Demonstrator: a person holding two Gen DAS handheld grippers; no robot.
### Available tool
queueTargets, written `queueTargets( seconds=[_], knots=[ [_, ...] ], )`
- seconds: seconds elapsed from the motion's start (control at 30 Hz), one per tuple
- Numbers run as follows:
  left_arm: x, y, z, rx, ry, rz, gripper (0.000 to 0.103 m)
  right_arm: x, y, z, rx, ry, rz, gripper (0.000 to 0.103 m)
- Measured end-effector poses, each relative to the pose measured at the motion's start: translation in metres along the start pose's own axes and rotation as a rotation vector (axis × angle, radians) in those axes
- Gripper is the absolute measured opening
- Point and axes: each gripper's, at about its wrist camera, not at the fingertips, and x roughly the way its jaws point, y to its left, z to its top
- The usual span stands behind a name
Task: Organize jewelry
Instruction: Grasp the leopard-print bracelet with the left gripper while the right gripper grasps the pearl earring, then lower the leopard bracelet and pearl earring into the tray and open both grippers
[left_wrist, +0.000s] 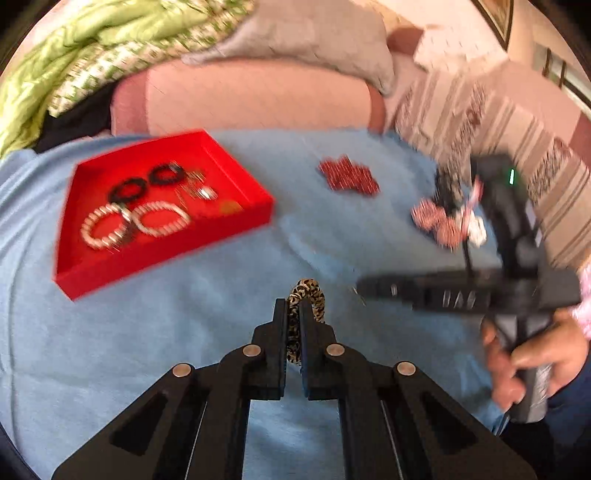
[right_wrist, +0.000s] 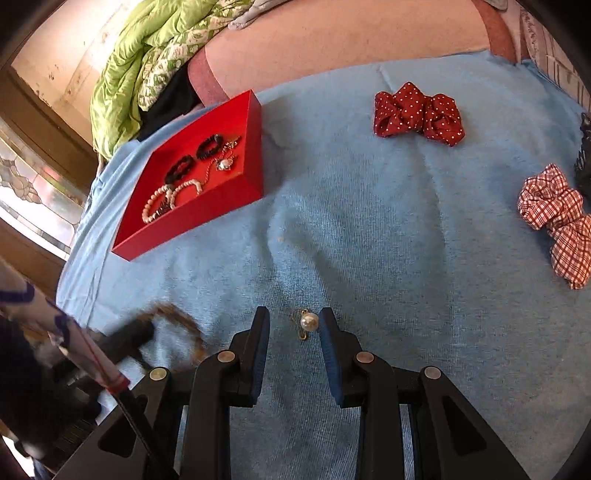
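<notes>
Two sets of tongs were at work over the blue cloth (right_wrist: 369, 229). Your left tongs (left_wrist: 293, 314) were clamped on a leopard-print scrunchie (left_wrist: 308, 295), its loop bulging out past the fingertips. Your right tongs (right_wrist: 293, 321) stood apart, fingers either side of a pearl pendant (right_wrist: 309, 321) on a thin gold chain; the right finger was just beside the pearl, though I couldn't tell whether it touched. Beyond your left tongs and to their left sat the red tray (left_wrist: 229, 218), holding two pearl bracelets (left_wrist: 133, 225), two black bead bracelets (left_wrist: 147, 181) and a few small pieces. Ahead and right of your right tongs lay a red polka-dot scrunchie (right_wrist: 417, 114), and further right a red checked scrunchie (right_wrist: 554, 218).
</notes>
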Motion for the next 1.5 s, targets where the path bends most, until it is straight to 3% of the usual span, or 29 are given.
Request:
queueTargets(
  seconds=[0.13, 0.2, 0.23, 0.3, 0.4, 0.6, 0.77, 1.03, 1.23, 1.5],
  knots=[
    [-0.010, 0.016, 0.008, -0.032, -0.029, 0.012, 0.005, 0.011, 0.004, -0.001, -0.036, 0.016, -0.032, 0.031],
    [-0.013, 0.025, 0.010, -0.049, -0.034, 0.016, 0.005, 0.016, 0.012, -0.003, -0.088, 0.006, -0.076, 0.026],
    [-0.013, 0.028, 0.011, -0.054, -0.035, 0.019, 0.005, 0.017, 0.018, -0.004, -0.133, 0.001, -0.116, 0.016],
    [-0.015, 0.032, 0.011, -0.061, -0.039, 0.023, 0.005, 0.018, 0.024, -0.006, -0.167, -0.008, -0.168, 0.014],
    [-0.019, 0.039, 0.014, -0.060, -0.053, 0.039, 0.005, 0.010, 0.026, -0.004, -0.167, -0.025, -0.133, 0.014],
    [-0.030, 0.058, 0.030, -0.091, -0.100, 0.062, 0.006, -0.033, 0.031, 0.008, -0.132, -0.200, 0.015, 0.013],
    [-0.034, 0.078, 0.041, -0.138, -0.128, 0.071, 0.006, -0.046, 0.047, 0.017, -0.123, -0.272, 0.110, 0.013],
    [-0.033, 0.100, 0.054, -0.188, -0.162, 0.089, 0.006, -0.043, 0.074, 0.034, -0.105, -0.286, 0.187, 0.013],
    [-0.020, 0.122, 0.064, -0.239, -0.175, 0.128, 0.006, -0.027, 0.095, 0.064, -0.097, -0.297, 0.207, 0.013],
    [0.006, 0.152, 0.055, -0.315, -0.122, 0.159, 0.006, 0.042, 0.089, 0.095, -0.030, -0.238, 0.180, 0.013]
  ],
)
